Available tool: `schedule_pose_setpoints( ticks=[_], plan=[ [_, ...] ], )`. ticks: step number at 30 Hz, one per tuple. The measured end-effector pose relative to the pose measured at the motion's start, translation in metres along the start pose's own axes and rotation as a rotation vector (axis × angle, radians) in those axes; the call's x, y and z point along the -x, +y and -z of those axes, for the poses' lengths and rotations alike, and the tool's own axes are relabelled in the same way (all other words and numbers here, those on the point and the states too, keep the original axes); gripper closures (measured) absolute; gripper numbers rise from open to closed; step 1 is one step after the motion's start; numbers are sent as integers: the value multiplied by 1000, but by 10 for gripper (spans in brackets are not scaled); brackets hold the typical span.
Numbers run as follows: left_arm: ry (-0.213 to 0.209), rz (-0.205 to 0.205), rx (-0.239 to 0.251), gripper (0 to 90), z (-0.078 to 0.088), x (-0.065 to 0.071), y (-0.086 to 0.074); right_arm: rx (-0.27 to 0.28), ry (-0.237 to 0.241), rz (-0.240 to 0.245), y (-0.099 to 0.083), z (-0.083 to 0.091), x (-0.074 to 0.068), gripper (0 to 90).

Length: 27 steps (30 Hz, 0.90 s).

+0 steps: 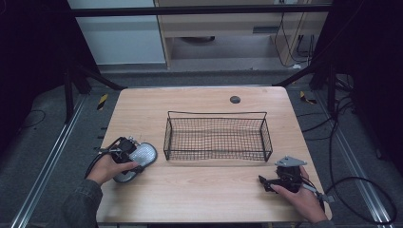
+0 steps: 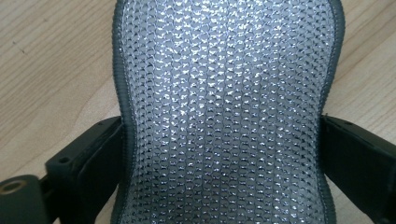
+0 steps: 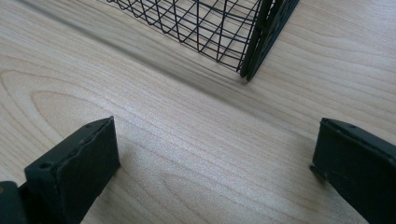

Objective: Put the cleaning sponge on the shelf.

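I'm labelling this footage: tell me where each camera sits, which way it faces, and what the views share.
High view: above the near edge, looking forward and down on the table; both forearms, left tongs and right tongs show.
Left gripper view: rides the left tongs, facing the silver mesh insole between its jaws.
Right gripper view: rides the right tongs, facing the wire basket.
Shared: basket and insole also show from above.

The surface [image 1: 199, 190] is pale wood with a fine brown grain, marked by a dark round spot [image 1: 235, 99] near its far edge. The wire basket [image 1: 217, 135] is black, a grid of thin mesh. The shoe insole [image 2: 224, 112] is silvery grey, woven in a glinting honeycomb mesh, with a dark grey stitched border. Both grippers' jaws are matte black.
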<state>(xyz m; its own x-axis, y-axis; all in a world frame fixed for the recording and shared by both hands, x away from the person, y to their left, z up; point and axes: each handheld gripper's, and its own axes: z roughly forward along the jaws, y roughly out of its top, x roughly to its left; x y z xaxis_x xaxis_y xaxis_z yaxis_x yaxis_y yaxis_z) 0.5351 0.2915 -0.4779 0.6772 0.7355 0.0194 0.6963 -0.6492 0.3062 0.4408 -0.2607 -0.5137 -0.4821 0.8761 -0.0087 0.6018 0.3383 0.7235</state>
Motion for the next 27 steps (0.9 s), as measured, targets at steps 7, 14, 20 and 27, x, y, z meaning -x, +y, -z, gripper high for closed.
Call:
schedule_pose_setpoints(
  ticks=[7,14,20,27],
  plan=[
    [62,-70,32,102,16,5,1,0,0,1,0,0,0,6],
    [111,-113,79,111,39,9,5,0,-1,0,0,0,0,6],
    [133,-145,119,118,61,12,10,-1,-1,-1,0,0,0,6],
    [152,-172,139,128,80,15,16,-1,1,-2,0,0,0,5]
  ],
)
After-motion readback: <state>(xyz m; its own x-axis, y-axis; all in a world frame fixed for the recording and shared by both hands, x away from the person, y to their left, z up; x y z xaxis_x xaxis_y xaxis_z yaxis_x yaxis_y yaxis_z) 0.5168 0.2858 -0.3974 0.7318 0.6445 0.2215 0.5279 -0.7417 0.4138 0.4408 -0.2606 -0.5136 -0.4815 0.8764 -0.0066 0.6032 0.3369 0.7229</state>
